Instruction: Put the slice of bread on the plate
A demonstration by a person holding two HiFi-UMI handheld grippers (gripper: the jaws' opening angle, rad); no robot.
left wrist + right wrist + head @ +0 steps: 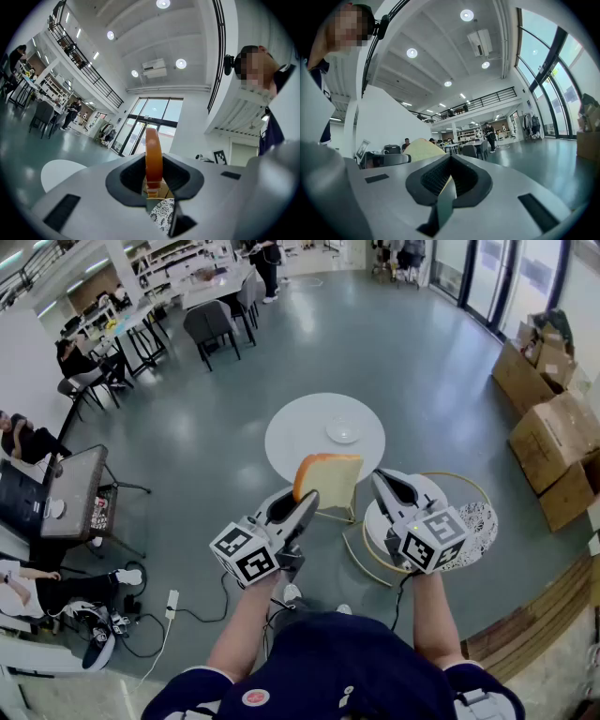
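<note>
The slice of bread (330, 479) is held in the air, standing upright, its pale face turned toward the person and its orange-brown crust along the top and left edge. The left gripper (305, 498) pinches it by its lower left corner. In the left gripper view the slice (153, 159) appears edge-on, rising straight up between the two jaws of the left gripper (153, 187), which press on it from either side.

The right gripper (382, 479) lies just to the right of the slice, apart from it. Its jaws are pressed together with nothing between them, as the right gripper view shows (446, 180); there the slice (423, 149) shows to the left, beyond the jaws.

Farther off, beyond the bread, a round white table (291, 427) stands on the grey floor (412, 362) and carries a small white plate (343, 432), well apart from the slice. At near right, beneath the right gripper, lies a black-and-white patterned disc (476, 517). Cardboard boxes (553, 442) stand at far right.
</note>
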